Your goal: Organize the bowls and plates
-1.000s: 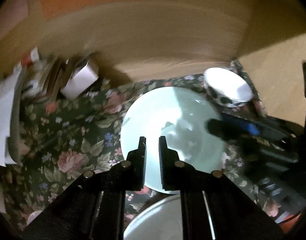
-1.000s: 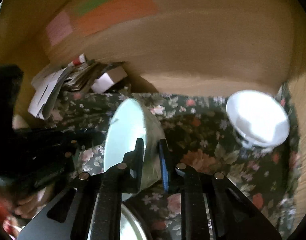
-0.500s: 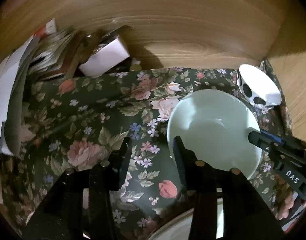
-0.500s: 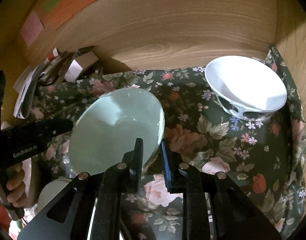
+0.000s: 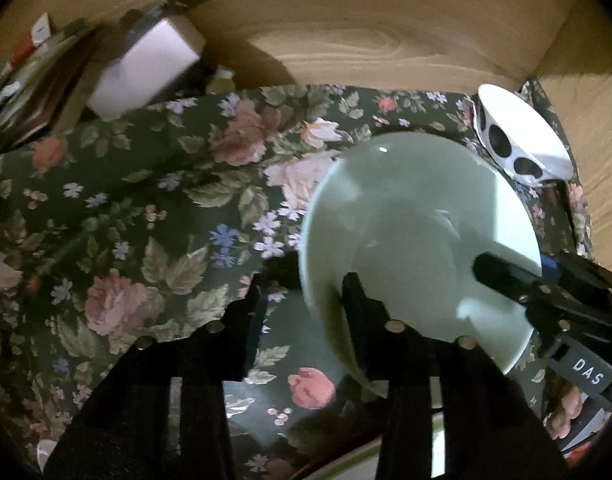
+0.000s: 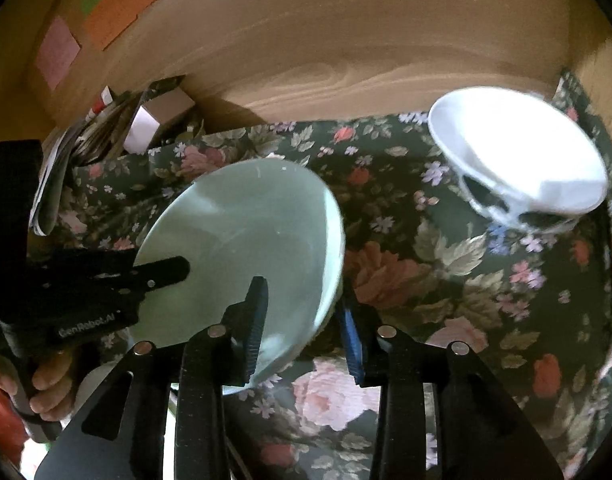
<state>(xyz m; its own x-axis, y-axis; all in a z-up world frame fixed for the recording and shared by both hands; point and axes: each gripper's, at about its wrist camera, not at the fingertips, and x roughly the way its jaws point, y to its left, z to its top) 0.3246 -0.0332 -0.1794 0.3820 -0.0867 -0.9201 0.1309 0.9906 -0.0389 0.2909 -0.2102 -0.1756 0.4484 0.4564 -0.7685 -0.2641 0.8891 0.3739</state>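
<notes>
A pale green bowl (image 5: 418, 240) sits on the floral cloth; it also shows in the right wrist view (image 6: 241, 240). My left gripper (image 5: 301, 308) is open, its jaws astride the bowl's left rim with one finger inside. My right gripper (image 6: 301, 320) is open, its jaws astride the bowl's right rim without pinching it. A white bowl with black spots (image 5: 518, 140) stands at the far right corner, bright in the right wrist view (image 6: 514, 160). A white dish rim (image 5: 346, 464) shows below my left gripper.
The floral cloth (image 5: 145, 220) covers the shelf floor. A wooden back wall (image 6: 326, 48) and a side wall close the space. A white box (image 5: 145, 68) and a stack of papers (image 6: 65, 152) lie at the back left.
The right gripper has opened and let go of the green bowl, which now rests on the cloth. The left gripper has opened wider and slid its jaws over the bowl's left rim.
</notes>
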